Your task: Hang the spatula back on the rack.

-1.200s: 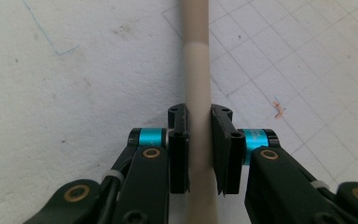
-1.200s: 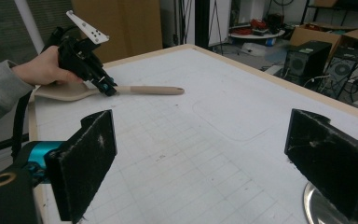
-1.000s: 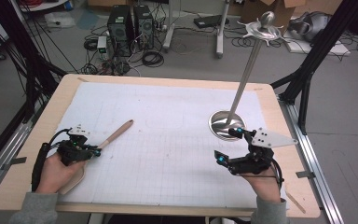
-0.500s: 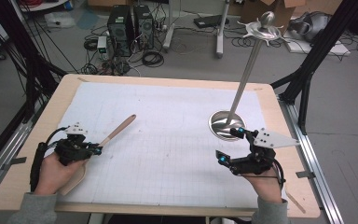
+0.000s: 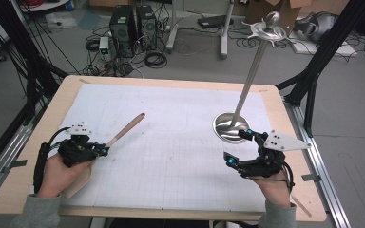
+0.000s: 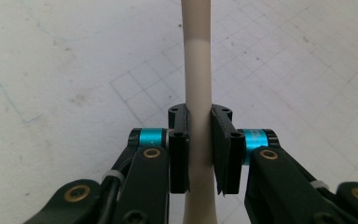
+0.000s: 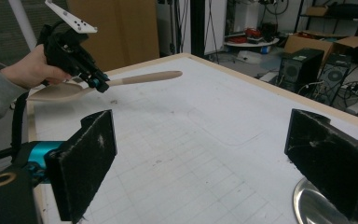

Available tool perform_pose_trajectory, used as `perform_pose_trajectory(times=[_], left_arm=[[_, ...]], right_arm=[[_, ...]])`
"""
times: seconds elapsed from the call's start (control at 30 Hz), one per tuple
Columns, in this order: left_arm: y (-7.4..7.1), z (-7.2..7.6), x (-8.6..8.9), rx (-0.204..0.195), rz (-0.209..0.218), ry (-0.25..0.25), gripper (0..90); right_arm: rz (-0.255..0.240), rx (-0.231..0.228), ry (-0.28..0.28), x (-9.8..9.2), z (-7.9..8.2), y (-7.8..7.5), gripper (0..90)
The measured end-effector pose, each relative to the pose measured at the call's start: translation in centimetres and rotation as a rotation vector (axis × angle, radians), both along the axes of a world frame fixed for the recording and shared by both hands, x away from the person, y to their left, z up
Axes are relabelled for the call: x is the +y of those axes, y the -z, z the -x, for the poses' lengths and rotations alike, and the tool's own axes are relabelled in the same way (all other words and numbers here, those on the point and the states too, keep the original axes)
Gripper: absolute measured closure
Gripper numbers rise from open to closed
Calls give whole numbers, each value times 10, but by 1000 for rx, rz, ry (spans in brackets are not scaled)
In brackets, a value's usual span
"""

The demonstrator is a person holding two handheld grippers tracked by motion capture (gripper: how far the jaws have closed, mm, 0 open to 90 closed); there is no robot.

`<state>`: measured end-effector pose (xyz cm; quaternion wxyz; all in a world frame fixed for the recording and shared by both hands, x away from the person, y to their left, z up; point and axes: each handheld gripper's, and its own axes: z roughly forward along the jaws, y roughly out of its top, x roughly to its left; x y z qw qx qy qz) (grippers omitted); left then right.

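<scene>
The wooden spoon (image 5: 119, 134) sits clamped by its handle between the pads of my left gripper (image 6: 199, 149), lifted off the table (image 5: 180, 85) near its left edge, handle slanting toward the middle and bowl back under my left hand (image 5: 59, 173). My right gripper (image 5: 237, 147) hovers near the right edge with jaws spread wide around nothing, just beside the round base of the metal stand (image 5: 230, 127), which holds nothing I can make out.

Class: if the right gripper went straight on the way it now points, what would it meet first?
Probably nothing: the right gripper points across bare mat. The left gripper and its spoon sit off to one side; depth unclear.
</scene>
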<state>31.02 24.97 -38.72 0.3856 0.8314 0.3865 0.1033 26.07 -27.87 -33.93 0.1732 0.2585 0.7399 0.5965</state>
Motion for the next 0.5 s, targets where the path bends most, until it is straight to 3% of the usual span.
perform_pose_trajectory(times=[0.5], left_arm=[[-37, 2, -31, -45, 43, 79, 778]], right_arm=[[-10, 1, 4, -4, 1, -1, 81]])
